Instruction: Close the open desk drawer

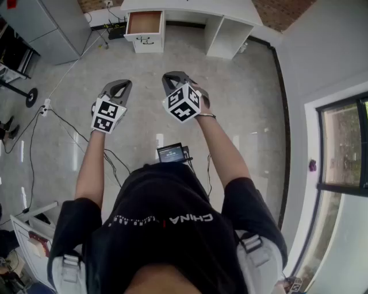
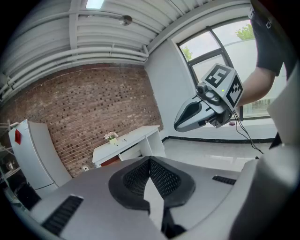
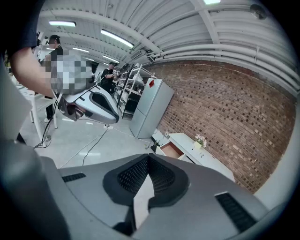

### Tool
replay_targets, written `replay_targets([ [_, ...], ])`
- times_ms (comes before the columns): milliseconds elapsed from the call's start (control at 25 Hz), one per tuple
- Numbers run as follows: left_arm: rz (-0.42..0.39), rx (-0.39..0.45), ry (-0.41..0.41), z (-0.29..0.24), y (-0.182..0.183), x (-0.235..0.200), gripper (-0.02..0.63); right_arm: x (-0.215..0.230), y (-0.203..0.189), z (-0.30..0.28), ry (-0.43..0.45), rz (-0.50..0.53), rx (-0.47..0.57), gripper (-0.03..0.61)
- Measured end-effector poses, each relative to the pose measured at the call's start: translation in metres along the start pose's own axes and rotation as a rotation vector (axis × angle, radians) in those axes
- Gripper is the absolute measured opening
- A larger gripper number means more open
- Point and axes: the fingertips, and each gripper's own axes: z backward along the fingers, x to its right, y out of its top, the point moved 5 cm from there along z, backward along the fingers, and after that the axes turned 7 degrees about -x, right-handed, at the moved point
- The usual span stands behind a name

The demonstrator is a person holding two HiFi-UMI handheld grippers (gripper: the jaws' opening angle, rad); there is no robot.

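- Drawer (image 1: 144, 23): open, top of the frame, at the left end of the white desk (image 1: 230, 8), well apart from you.
- Left gripper (image 1: 118, 86), right gripper (image 1: 172, 77): mid-frame, jaws together on nothing, likely readied for pushing.

Glossy pale floor (image 1: 241, 92), rough red brick wall (image 3: 225, 108), smooth white desk (image 1: 195, 6), wood-brown drawer (image 1: 144, 23) inside.

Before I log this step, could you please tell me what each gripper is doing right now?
Left gripper: closed, holding nothing.
Right gripper: closed, holding nothing.
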Motion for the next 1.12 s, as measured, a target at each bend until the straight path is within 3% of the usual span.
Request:
replay_targets([
  [640, -0.028, -0.003, 0.002, 0.003, 0.001, 0.007, 0.012, -0.006, -0.001, 0.006, 0.010, -0.020, 0.017, 0.017],
  [1120, -0.018, -0.006, -0.021, -0.008, 0.013, 0.025, 0.012, 0.003, -0.024, 0.014, 0.020, -0.020, 0.003, 0.017],
])
